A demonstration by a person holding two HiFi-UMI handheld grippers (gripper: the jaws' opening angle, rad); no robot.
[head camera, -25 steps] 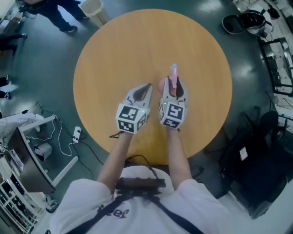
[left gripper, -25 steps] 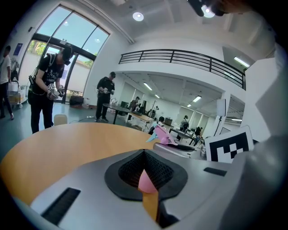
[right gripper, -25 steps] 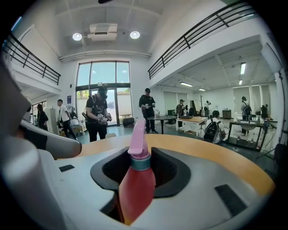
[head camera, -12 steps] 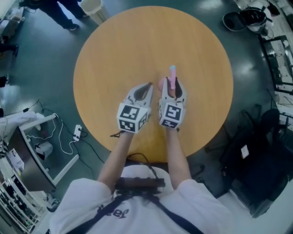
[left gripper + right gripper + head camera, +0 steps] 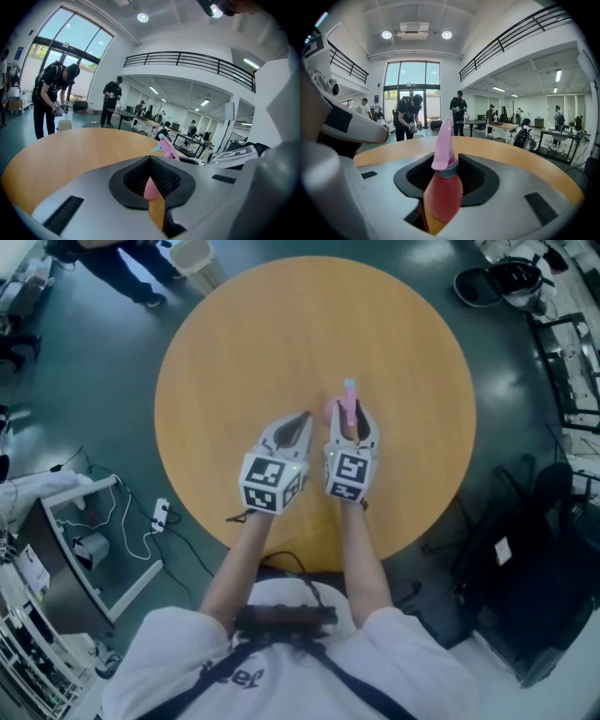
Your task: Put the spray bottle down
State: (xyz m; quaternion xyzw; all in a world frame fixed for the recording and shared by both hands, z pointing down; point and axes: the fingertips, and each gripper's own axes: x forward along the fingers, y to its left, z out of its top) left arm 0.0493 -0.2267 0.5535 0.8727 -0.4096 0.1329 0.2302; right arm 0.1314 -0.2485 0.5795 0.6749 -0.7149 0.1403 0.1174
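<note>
Pink and red, the spray bottle [image 5: 349,399] stands upright just off the middle of the round wooden table [image 5: 281,324], toward 3 o'clock, with its nozzle pointing to 12 o'clock, away from the person. Its red body sits between the jaws of the right tongs [image 5: 352,424]. In the right gripper view the pads appear to press its sides, so I judge it gripped rather than let go. Those jaws have just been easing apart a little with the bottle between them, which reads as the beginning of a release.

The left tongs [image 5: 300,418] lie at 9 o'clock of the bottle, just beside it but not touching. Their jaws are drawn together to a point with nothing between them, and they take no part in the job.

As for progress, the carrying looks done: the bottle is low and vertical over bare wood, in a sensible place to leave it. No view shows whether its base already rests on the surface, since the tongs hide the bottom. What remains, by my reckoning, is to settle the base if it is not yet down, spread the jaws fully, and draw the right tongs back toward 6 o'clock without tipping the bottle.

Counted: one spray bottle, two tongs, one table. The bottle is the only loose thing I see on or over the wood. One pale bin [image 5: 192,254] stands on the floor beyond the rim at 11 o'clock.
</note>
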